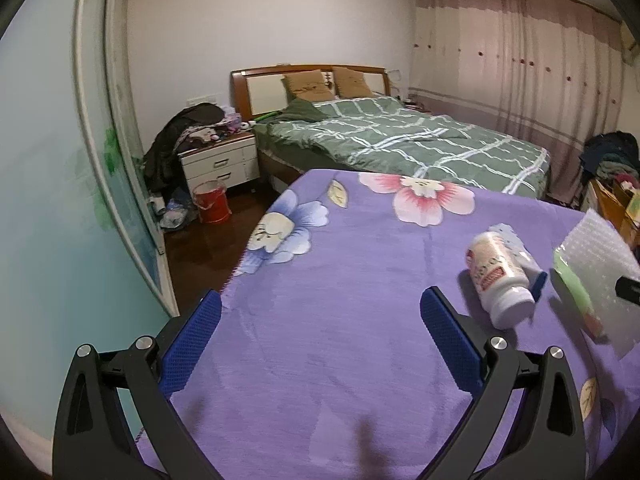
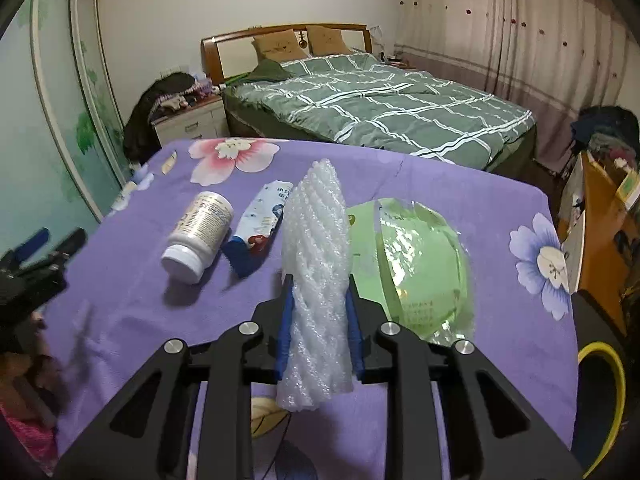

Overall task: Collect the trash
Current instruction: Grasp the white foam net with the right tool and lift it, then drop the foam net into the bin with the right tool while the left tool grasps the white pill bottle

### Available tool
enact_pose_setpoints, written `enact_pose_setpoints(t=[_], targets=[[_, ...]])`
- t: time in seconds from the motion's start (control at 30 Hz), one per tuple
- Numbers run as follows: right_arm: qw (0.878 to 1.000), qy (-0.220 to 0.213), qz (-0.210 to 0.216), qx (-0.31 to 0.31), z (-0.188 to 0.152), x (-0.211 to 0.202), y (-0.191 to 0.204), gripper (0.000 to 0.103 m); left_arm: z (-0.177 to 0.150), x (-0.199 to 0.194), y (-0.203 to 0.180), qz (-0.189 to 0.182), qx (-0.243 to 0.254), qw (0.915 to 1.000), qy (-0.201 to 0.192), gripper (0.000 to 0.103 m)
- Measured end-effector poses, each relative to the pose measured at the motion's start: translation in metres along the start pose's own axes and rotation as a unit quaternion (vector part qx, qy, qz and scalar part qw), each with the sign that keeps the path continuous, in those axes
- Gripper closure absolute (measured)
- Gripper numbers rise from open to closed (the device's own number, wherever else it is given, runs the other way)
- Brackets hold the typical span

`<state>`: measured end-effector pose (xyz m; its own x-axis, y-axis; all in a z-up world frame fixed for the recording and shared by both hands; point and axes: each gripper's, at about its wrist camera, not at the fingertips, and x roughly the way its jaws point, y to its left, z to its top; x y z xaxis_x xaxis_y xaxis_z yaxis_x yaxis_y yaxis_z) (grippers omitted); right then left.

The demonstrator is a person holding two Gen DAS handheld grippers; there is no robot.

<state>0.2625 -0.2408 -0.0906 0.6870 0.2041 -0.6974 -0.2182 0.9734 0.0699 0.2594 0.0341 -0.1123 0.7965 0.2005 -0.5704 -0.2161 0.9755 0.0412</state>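
My right gripper (image 2: 318, 286) is shut on a sheet of bubble wrap (image 2: 316, 264) and holds it upright above the purple flowered table cover (image 2: 120, 292). A white plastic bottle (image 2: 199, 237) lies on its side to the left of it. A blue-and-white wrapper (image 2: 260, 226) lies beside the bottle. A green plastic bag (image 2: 416, 268) lies to the right, behind the bubble wrap. My left gripper (image 1: 320, 308) is open and empty over the cover, left of the bottle (image 1: 500, 280). The bubble wrap (image 1: 600, 272) and green bag (image 1: 572, 280) show at the right edge of the left wrist view.
A bed with a green checked quilt (image 1: 400, 140) stands behind the table. A white nightstand (image 1: 220, 164) piled with clothes and a red bucket (image 1: 212, 202) are at the left. A wooden cabinet (image 2: 600, 220) stands at the right, and a yellow-rimmed object (image 2: 604, 392) sits below the table's right edge.
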Motion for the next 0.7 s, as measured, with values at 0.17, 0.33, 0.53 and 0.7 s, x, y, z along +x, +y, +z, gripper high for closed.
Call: enact_pose_setpoints(t=[0.17, 0.33, 0.53, 0.7], targets=[[0.999, -0.020, 0.020, 0.030, -0.007, -0.031, -0.020, 0.080, -0.001, -0.003, -0.015, -0.015, 0.028, 0.9995, -0.004, 0.005], [0.997, -0.048, 0.007, 0.065, -0.022, -0.068, -0.054, 0.080, 0.000, -0.008, -0.030, -0.031, 0.051, 0.9982, -0.005, 0.005], [0.987, -0.059, -0.083, 0.127, -0.051, -0.095, -0.127, 0.080, 0.006, -0.012, -0.046, -0.076, 0.049, 0.9957, 0.020, 0.005], [0.965, -0.044, -0.179, 0.187, -0.081, -0.101, -0.195, 0.078, 0.014, -0.006, -0.070, -0.120, 0.058, 0.9898, 0.050, 0.005]])
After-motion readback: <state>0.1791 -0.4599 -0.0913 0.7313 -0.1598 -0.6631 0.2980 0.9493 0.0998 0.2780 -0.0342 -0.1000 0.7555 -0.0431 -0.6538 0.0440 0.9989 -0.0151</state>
